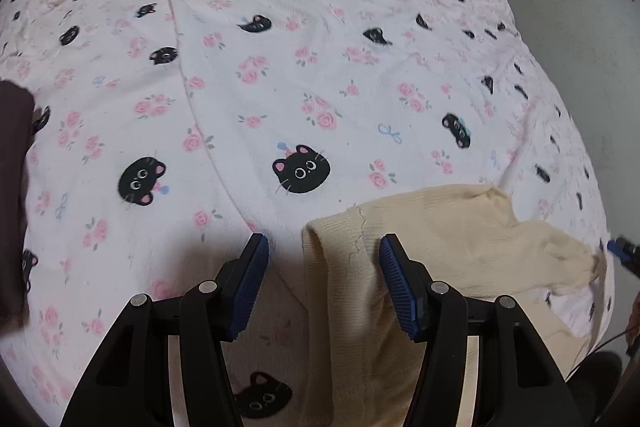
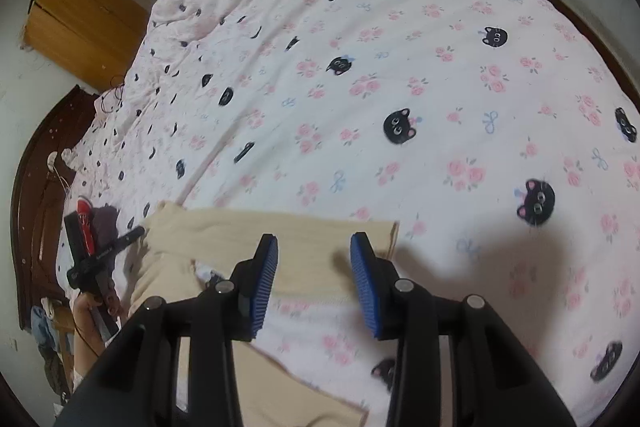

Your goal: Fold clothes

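I see the cream garment [image 1: 436, 247] lying on the cat-print bedcover [image 1: 280, 75], at 5 o'clock of the left view. My left gripper [image 1: 324, 259] is spread over its folded edge, my right gripper [image 2: 314, 255] spread above another part (nothing pinched). Next, I judge, each must close on an edge.

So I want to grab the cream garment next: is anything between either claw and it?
Nothing visible. The left claw and the right claw are both open right over the cream garment, which lies on the cat-print bedspread.
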A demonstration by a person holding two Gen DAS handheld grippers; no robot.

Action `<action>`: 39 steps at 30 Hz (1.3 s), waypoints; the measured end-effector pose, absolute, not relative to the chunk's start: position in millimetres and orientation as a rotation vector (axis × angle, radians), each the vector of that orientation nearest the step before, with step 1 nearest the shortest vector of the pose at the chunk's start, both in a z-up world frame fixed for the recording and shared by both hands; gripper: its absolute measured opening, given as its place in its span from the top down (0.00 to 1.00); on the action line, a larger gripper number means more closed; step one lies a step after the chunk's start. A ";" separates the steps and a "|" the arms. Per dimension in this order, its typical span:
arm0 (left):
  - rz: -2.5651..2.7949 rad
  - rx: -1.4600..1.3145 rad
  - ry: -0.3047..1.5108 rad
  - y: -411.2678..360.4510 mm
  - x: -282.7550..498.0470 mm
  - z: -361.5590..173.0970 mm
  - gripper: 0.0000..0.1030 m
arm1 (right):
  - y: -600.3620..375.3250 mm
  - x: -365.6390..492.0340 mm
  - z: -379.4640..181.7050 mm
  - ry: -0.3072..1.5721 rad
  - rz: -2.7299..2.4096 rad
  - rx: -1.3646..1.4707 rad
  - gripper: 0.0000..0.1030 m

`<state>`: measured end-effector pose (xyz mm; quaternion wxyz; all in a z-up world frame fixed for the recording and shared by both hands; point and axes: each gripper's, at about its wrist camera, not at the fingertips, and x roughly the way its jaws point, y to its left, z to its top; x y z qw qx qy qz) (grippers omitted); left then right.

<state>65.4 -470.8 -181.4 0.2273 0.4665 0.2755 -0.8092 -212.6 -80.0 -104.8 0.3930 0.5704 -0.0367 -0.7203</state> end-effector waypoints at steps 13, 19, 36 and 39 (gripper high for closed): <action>-2.295 1.277 0.659 -468.5 53.7 -179.3 0.84 | -82.8 -254.1 -151.0 -0.248 -1.700 1.537 0.60; -2.300 1.217 0.583 -463.3 50.8 -172.6 0.88 | -76.7 -260.0 -158.0 -0.255 -1.691 1.586 0.60; -2.334 0.996 0.622 -470.5 62.8 -144.9 0.89 | -97.2 -260.2 -191.2 -0.268 -1.541 1.677 0.35; -2.335 0.982 0.626 -470.0 64.5 -142.5 0.89 | -102.2 -256.3 -191.1 -0.262 -1.518 1.668 0.37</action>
